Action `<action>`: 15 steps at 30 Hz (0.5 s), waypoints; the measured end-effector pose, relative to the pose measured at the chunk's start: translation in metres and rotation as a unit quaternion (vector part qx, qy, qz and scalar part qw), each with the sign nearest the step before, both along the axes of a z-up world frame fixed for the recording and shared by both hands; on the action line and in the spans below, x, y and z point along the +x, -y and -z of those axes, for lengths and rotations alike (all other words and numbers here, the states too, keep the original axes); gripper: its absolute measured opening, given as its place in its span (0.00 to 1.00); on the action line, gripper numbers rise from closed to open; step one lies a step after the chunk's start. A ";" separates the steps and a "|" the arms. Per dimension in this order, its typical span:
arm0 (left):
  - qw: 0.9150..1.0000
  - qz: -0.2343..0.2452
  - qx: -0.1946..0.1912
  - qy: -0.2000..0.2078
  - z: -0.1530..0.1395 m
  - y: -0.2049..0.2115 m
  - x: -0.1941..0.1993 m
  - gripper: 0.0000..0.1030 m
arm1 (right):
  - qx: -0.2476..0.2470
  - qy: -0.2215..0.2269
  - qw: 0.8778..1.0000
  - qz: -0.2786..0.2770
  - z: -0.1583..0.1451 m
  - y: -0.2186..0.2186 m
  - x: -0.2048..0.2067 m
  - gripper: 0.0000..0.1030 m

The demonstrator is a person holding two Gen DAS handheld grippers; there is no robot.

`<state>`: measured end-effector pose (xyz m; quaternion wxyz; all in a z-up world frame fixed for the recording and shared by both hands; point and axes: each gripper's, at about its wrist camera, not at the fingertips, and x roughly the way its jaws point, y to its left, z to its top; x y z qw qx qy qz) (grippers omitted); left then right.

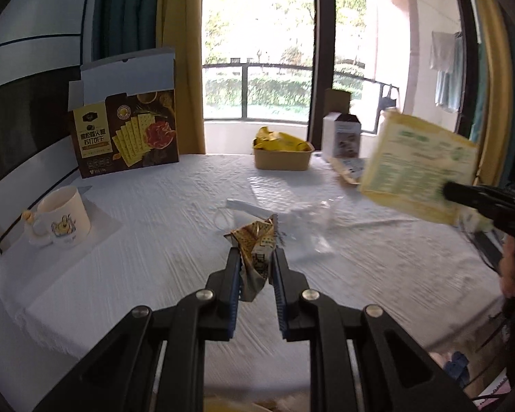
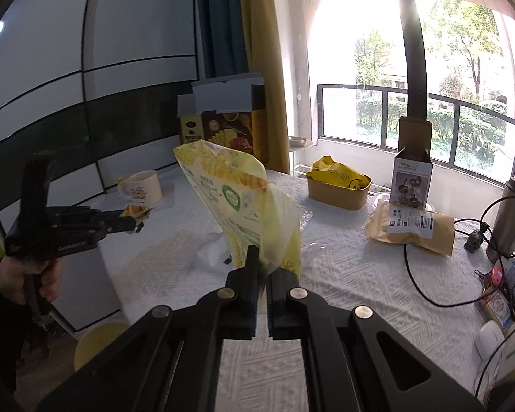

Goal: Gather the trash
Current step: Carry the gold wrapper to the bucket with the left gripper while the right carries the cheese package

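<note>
yellow snack bag (image 2: pixel 243 202) pinched in the right tool (image 2: pixel 262 267) above the desk (image 2: pixel 343 274); left tool (image 1: pixel 254 257) clamps a crumpled wrapper (image 1: pixel 255 240)

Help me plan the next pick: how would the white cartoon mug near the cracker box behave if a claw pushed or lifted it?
The white cartoon mug looks rigid and probably ceramic, so likely heavy for its size and breakable if dropped. It stands upright on a broad base, so a low push would probably slide it on the white tablecloth rather than tip it. Its glossy wall may slip.
</note>
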<state>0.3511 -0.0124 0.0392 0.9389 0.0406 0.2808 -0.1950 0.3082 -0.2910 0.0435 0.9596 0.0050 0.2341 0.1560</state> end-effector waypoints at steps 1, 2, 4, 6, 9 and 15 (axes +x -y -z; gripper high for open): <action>1.000 0.000 -0.001 0.003 0.001 -0.001 -0.012 0.16 | 0.000 0.000 1.000 -0.002 0.000 -0.003 -0.006 0.03; 1.000 -0.001 0.001 0.006 0.002 -0.001 -0.021 0.16 | 0.000 0.001 1.000 -0.003 0.000 -0.005 -0.011 0.03; 1.000 -0.004 0.005 0.010 0.005 -0.003 -0.042 0.16 | -0.002 0.003 1.000 -0.006 0.001 -0.011 -0.021 0.03; 1.000 -0.014 0.015 0.016 0.009 -0.006 -0.061 0.16 | -0.002 0.005 1.000 -0.009 0.002 -0.016 -0.032 0.03; 0.999 -0.025 0.019 0.018 0.019 -0.013 -0.088 0.16 | -0.001 0.006 1.000 -0.012 0.007 -0.024 -0.049 0.03; 1.000 -0.025 -0.008 0.017 0.039 -0.030 -0.125 0.16 | 0.003 -0.005 1.000 -0.021 0.027 -0.039 -0.073 0.03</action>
